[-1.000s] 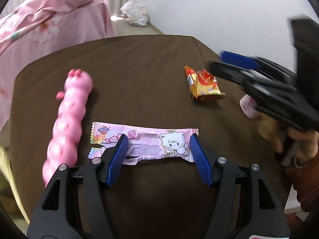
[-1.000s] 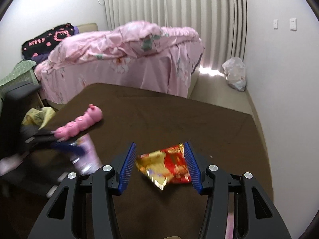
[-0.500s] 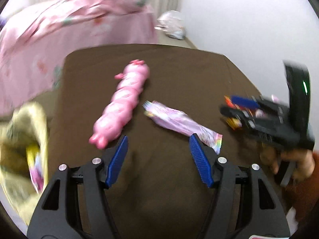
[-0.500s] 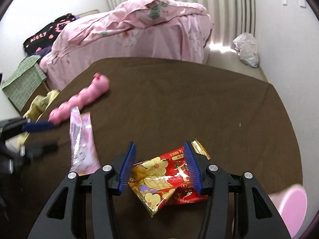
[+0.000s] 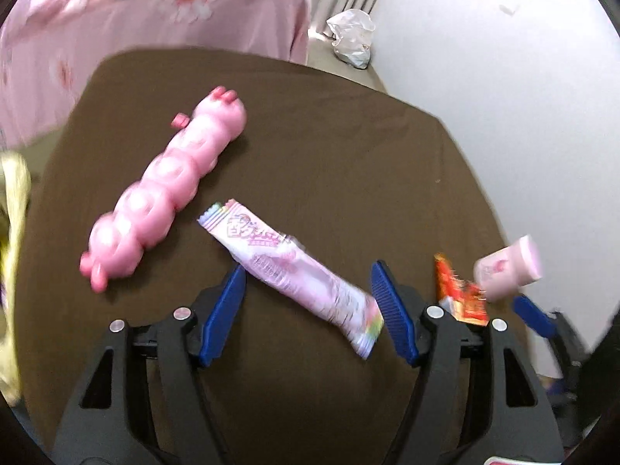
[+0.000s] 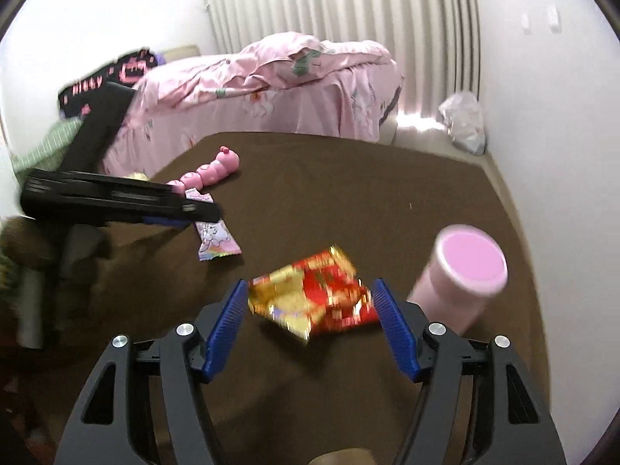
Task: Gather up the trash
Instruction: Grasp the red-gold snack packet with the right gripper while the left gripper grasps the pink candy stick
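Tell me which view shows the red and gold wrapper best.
The right wrist view: the red and gold wrapper lies whole between the opening tongs. In the left wrist view only a strip of it shows, behind a black arm.

Pink-quilted bed (image 6: 271, 89), white walls, pleated curtains (image 6: 341, 4)

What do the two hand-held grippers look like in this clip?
Both look alike: the left hand-held gripper and right hand-held gripper have matte black angular plastic frames with triangular cut-outs, round silver bolts at the pivots, and two ribbed blue finger pads each. No cables, markings or sleeves show.
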`<action>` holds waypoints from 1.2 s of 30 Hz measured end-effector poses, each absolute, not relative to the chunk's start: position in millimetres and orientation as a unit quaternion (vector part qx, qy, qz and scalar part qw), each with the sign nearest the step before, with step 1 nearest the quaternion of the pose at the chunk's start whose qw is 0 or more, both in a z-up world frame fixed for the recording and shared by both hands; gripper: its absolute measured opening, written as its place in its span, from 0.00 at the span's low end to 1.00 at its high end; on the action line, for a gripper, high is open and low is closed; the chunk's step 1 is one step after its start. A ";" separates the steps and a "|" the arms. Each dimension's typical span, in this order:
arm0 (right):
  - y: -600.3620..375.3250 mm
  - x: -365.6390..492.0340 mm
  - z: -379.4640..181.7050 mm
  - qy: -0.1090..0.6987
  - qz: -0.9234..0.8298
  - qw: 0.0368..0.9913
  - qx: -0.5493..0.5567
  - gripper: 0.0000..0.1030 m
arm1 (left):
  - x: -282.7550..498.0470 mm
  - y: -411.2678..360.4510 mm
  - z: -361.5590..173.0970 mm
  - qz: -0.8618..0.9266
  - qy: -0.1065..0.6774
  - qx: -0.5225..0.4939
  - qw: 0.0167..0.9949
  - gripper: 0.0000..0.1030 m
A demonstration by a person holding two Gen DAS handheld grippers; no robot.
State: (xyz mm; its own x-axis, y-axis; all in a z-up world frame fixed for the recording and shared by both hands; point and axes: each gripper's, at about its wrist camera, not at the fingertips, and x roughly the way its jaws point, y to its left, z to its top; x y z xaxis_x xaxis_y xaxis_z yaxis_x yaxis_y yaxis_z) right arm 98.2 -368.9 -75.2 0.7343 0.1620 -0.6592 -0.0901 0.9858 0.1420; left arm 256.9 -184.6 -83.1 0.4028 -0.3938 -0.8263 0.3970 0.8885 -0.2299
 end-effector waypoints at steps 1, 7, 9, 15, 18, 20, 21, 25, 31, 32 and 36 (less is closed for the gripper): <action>-369.9 97.4 -77.0 0.365 0.065 0.927 0.047 0.62 | 253.7 -189.6 -83.0 -0.235 0.489 0.022 0.840 0.61; -354.7 99.8 -80.0 0.372 0.069 0.926 0.008 0.62 | 219.4 -192.7 -87.6 -0.260 0.460 0.127 0.840 0.61; -349.9 105.7 -82.4 0.375 0.066 0.925 -0.004 0.62 | 211.7 -183.9 -89.4 -0.243 0.451 0.148 0.846 0.61; -347.5 106.3 -88.9 0.398 0.034 0.916 -0.043 0.62 | 204.7 -150.0 -87.4 -0.223 0.447 0.127 0.857 0.61; -349.4 95.5 -93.5 0.409 0.028 0.910 -0.057 0.62 | 205.3 -145.5 -85.4 -0.252 0.451 0.092 0.852 0.61; -357.3 92.3 -101.5 0.433 0.034 0.900 -0.033 0.62 | 202.3 -146.0 -85.0 -0.261 0.451 0.083 0.849 0.61; -363.0 91.4 -102.7 0.437 0.038 0.899 -0.013 0.62 | 201.5 -147.9 -84.3 -0.263 0.450 0.081 0.850 0.61; -378.3 87.5 -104.2 0.446 0.044 0.893 0.045 0.62 | 199.2 -152.1 -79.0 -0.264 0.436 0.084 0.856 0.61; -372.3 90.5 -83.4 0.381 0.028 0.912 0.147 0.62 | 212.2 -139.8 -70.5 -0.240 0.431 0.042 0.869 0.61; -370.5 92.3 -80.3 0.367 0.025 0.916 0.161 0.62 | 213.1 -136.3 -70.2 -0.229 0.431 0.037 0.872 0.61; -358.7 124.0 -79.8 0.373 -0.008 0.916 0.147 0.62 | 216.1 -123.2 -71.3 -0.206 0.437 0.024 0.875 0.61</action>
State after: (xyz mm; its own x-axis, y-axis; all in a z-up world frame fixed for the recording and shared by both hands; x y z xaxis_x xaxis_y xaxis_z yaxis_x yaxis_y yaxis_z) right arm 124.0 -358.7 -79.8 0.7219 0.0950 -0.6855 0.1241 0.9567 0.2632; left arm 216.1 -123.2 -71.3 0.5320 -0.3402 -0.7754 0.3822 0.9136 -0.1386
